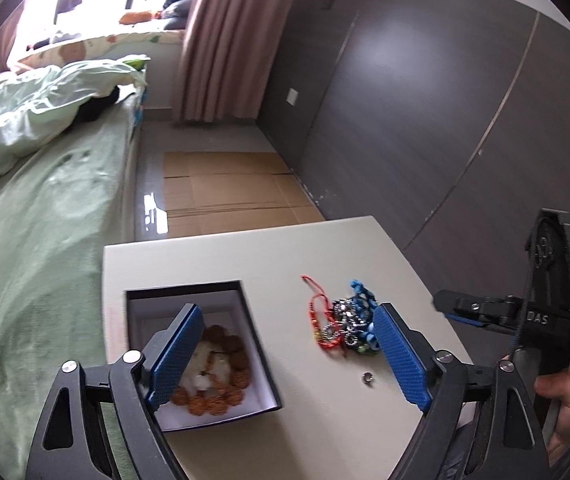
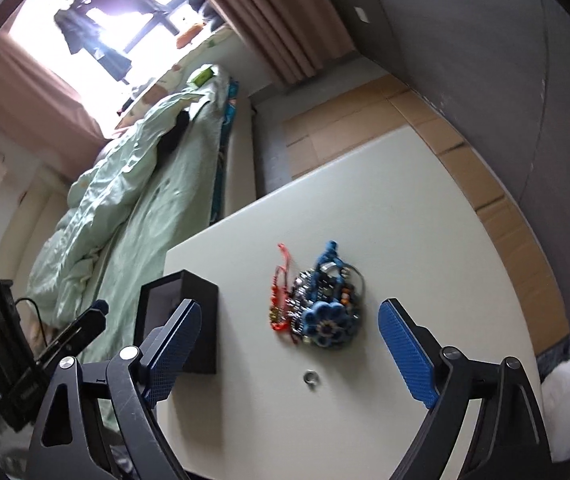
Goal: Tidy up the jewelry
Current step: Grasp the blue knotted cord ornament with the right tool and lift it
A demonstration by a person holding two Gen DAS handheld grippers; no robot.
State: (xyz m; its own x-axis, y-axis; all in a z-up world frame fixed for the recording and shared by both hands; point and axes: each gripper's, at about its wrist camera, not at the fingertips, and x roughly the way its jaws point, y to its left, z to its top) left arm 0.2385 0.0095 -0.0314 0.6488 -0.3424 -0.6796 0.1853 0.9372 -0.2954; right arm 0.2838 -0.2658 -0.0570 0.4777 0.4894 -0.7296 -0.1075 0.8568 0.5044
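Left tool [image 1: 285, 354] spread wide, holding nothing, above the table [image 1: 325, 248]. Right tool [image 2: 289, 354] likewise wide, empty. Tangled bracelet pile [image 2: 319, 306] lies mid-table; small ring [image 2: 311, 377] just beside it toward the near edge. Black box [image 1: 205, 344] at the left edge contains a brown bead bracelet [image 1: 221, 376].

The left claw's blue finger [image 1: 175, 354] is covering part of the beaded bracelet [image 1: 221, 376] inside the box [image 1: 259, 344]; the jewelry pile [image 1: 347, 324] is blurring.
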